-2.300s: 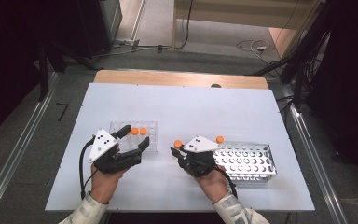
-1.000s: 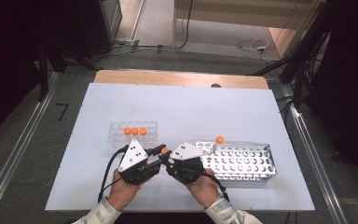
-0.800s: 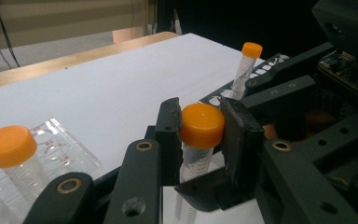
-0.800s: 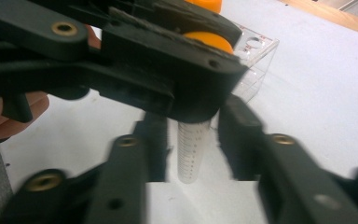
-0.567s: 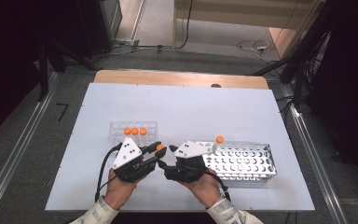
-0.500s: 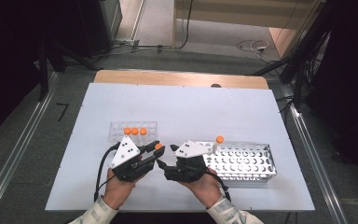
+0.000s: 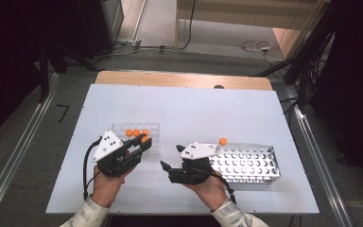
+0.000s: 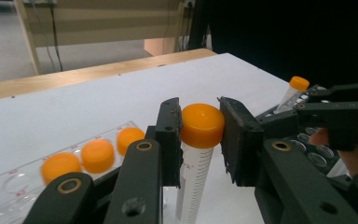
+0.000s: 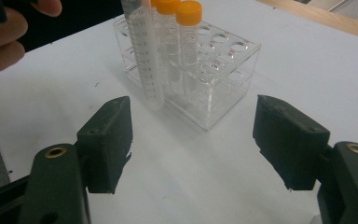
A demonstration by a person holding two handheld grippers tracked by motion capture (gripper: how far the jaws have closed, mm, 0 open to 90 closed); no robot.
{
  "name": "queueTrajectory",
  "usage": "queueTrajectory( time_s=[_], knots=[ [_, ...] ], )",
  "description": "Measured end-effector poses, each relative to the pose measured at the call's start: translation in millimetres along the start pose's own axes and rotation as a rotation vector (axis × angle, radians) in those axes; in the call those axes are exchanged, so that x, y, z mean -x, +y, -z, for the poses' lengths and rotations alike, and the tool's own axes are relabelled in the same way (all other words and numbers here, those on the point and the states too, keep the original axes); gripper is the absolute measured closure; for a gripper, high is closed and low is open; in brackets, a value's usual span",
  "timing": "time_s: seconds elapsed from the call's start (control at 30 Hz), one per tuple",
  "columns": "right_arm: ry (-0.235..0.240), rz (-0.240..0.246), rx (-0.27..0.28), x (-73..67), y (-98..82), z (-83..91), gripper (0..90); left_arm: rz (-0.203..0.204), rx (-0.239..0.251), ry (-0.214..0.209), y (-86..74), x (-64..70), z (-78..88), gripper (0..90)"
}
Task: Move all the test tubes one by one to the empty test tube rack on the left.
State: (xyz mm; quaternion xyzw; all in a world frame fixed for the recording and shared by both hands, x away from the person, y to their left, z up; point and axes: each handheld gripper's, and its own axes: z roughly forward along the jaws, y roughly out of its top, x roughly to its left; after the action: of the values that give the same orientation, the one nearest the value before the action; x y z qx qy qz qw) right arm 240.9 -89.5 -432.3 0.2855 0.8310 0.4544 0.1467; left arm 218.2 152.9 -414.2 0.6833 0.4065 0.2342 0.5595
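we see a clear tube (image 8: 193, 175) with fine dark graduation marks and an orange cap (image 8: 202, 125), clamped by our black left tool (image 8: 199, 135). the clear rack (image 9: 200, 74) holds orange-capped tubes. the bench (image 7: 194, 109) is white with a wooden far edge; the right tool (image 9: 193, 140) is black.

The orange-capped tube (image 8: 196, 154) is a clear plastic cylinder with printed graduation marks down its side — upright, lifted off the table, its cap pinched between two black jaws. In the right gripper view it hangs just beside the clear rack (image 9: 223, 88) (a see-through block of round wells), where three more capped tubes (image 8: 93, 156) stand in a row, apparently along one edge.
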Motion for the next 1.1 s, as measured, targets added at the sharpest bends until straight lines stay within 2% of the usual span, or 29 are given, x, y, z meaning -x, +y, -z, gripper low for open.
queueTrajectory(
  time_s=[0.27,0.5,0.83,1.1],
  knots=[
    [-0.008,-0.007,-0.001,1.5,-0.4,0.3,27.4,0.022,0.021,0.051,8.9,-15.1,11.2,69.5],
    [-0.01,-0.011,0.002,1.8,-0.3,0.8,27.6,0.037,0.015,0.088,12.3,-25.8,16.6,69.5],
    [-0.01,-0.01,0.002,2.8,-0.6,1.2,27.9,0.024,0.001,0.166,13.5,-40.8,21.0,69.4],
    [-0.013,-0.006,0.001,2.2,-0.7,1.0,28.0,0.016,0.019,0.217,16.0,-50.1,23.3,69.5]
  ],
)
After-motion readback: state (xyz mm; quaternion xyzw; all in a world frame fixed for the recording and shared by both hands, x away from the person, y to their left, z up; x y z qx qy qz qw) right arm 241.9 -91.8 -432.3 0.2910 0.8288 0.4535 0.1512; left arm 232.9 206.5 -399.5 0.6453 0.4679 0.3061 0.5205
